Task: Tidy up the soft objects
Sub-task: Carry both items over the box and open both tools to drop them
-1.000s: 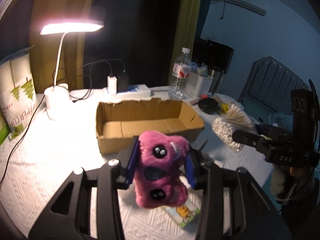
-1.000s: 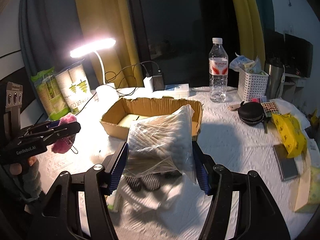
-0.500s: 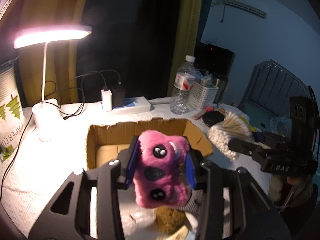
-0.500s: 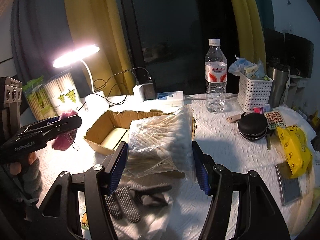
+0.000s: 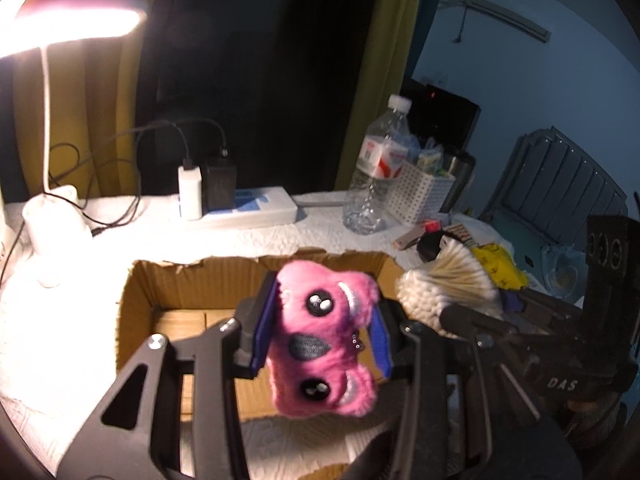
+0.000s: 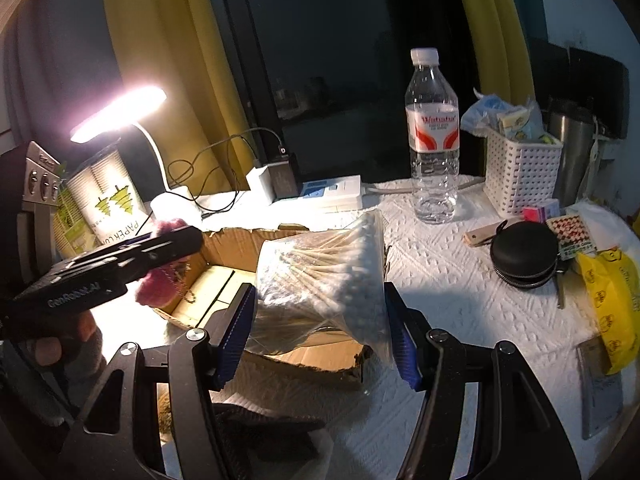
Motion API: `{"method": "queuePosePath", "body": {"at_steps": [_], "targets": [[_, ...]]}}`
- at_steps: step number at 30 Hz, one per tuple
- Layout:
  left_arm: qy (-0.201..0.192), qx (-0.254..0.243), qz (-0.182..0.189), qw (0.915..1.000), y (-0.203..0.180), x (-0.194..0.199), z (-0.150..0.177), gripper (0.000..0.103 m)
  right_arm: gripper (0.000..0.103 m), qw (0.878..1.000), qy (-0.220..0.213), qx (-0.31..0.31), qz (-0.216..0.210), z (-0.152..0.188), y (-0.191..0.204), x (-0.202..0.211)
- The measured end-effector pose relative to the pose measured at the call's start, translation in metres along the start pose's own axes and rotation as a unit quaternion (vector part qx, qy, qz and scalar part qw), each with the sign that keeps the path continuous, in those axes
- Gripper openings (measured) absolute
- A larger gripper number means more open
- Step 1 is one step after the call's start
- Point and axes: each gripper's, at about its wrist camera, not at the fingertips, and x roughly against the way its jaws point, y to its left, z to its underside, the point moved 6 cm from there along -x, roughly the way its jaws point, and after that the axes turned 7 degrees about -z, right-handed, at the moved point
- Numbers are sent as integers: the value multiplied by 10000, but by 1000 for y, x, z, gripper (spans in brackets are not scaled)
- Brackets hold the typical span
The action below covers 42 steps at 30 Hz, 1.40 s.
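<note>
Now both loads hang over the box (image 5: 192, 280) at mid-frame; left gripper (image 5: 320, 332) is clamped on the pink plush (image 5: 320, 344), right gripper (image 6: 320, 320) squeezes the swab bag (image 6: 320, 280); best to lower each well inside the walls, part the jaws slowly, and keep the two grippers from crowding each other.

A lit desk lamp (image 6: 120, 114) glares over the white-covered table (image 6: 448, 272). Yellow curtains (image 6: 160, 52) frame a dark window (image 6: 332, 40); the wall (image 5: 540, 92) looks blue.
</note>
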Motion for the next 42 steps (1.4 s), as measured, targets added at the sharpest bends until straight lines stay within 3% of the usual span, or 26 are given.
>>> {"method": "queuePosePath", "body": {"at_steps": [4, 6, 11, 20, 23, 42], "targets": [[316, 25, -41, 9995, -1, -22, 7, 44, 65, 9999, 115, -41, -44, 2, -4, -13], [449, 38, -48, 9990, -1, -29, 11, 52, 65, 9998, 171, -73, -62, 4, -6, -18], [567, 111, -57, 9983, 3, -34, 16, 52, 66, 9993, 332, -152, -73, 11, -8, -29], [509, 178, -82, 9985, 12, -19, 17, 52, 68, 9990, 405, -182, -22, 11, -4, -32], [503, 174, -69, 9986, 14, -12, 19, 52, 77, 9991, 387, -171, 0, 12, 1, -29], [214, 107, 94, 9997, 10, 55, 42, 52, 77, 9991, 274, -2, 323, 27, 35, 24]]}}
